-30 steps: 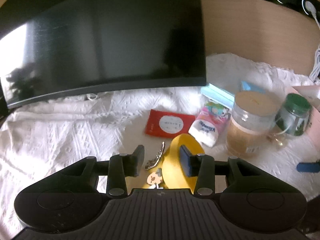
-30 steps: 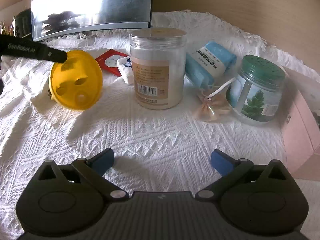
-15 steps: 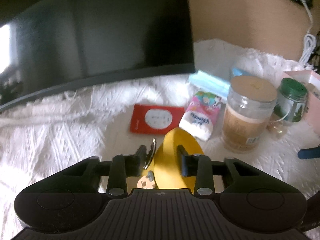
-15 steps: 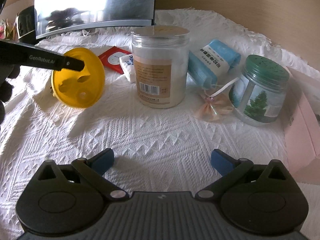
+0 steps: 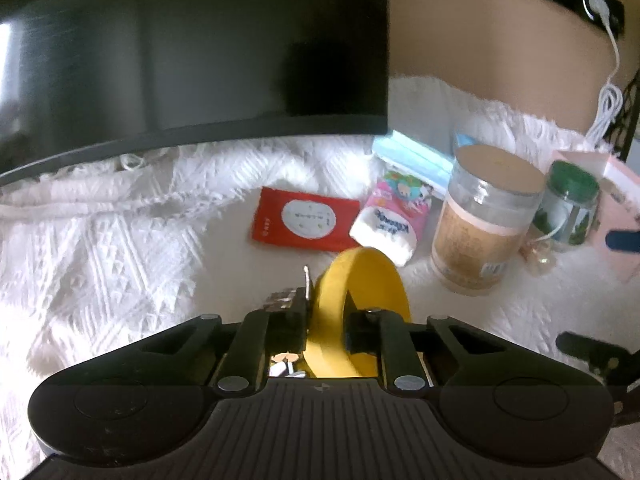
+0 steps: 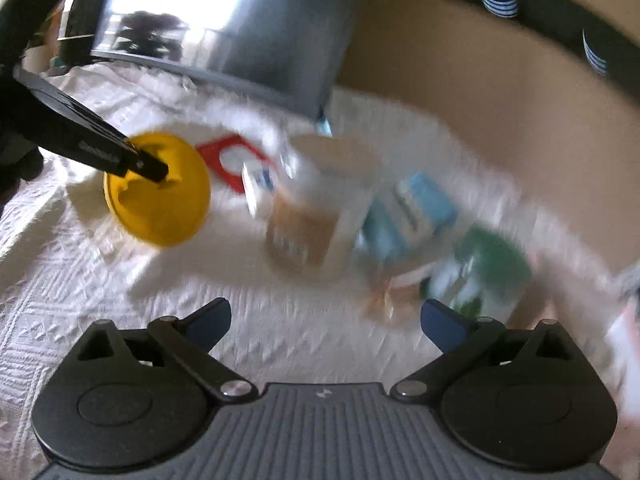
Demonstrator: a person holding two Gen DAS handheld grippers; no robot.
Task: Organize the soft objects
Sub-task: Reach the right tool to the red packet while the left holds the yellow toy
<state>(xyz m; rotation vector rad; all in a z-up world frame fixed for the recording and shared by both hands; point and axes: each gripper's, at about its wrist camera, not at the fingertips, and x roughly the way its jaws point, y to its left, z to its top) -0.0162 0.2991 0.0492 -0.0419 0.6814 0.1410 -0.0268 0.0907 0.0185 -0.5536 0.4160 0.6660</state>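
My left gripper [image 5: 326, 326] is shut on the rim of a yellow round soft object [image 5: 360, 280] and holds it on edge above the white cloth; it also shows in the right wrist view [image 6: 160, 196] with the left gripper's finger across it. A silver hair clip [image 5: 306, 280] and a small charm sit beside the left finger. A red wipes pack [image 5: 304, 224] and a pink tissue pack [image 5: 390, 220] lie beyond. My right gripper [image 6: 326, 318] is open and empty over the cloth; its view is blurred.
A black monitor [image 5: 192, 52] stands behind. A clear jar with a tan lid [image 5: 484, 220], a green-lidded jar [image 5: 572, 204], blue face masks [image 5: 412, 160], a blue pack [image 6: 424, 204] and a pink box [image 5: 624, 208] stand to the right. A white cable [image 5: 608, 100] hangs at the wall.
My left gripper has closed on the yellow object and lifted it on edge. My right gripper has swung fast, tilting and blurring its view; it stays open.
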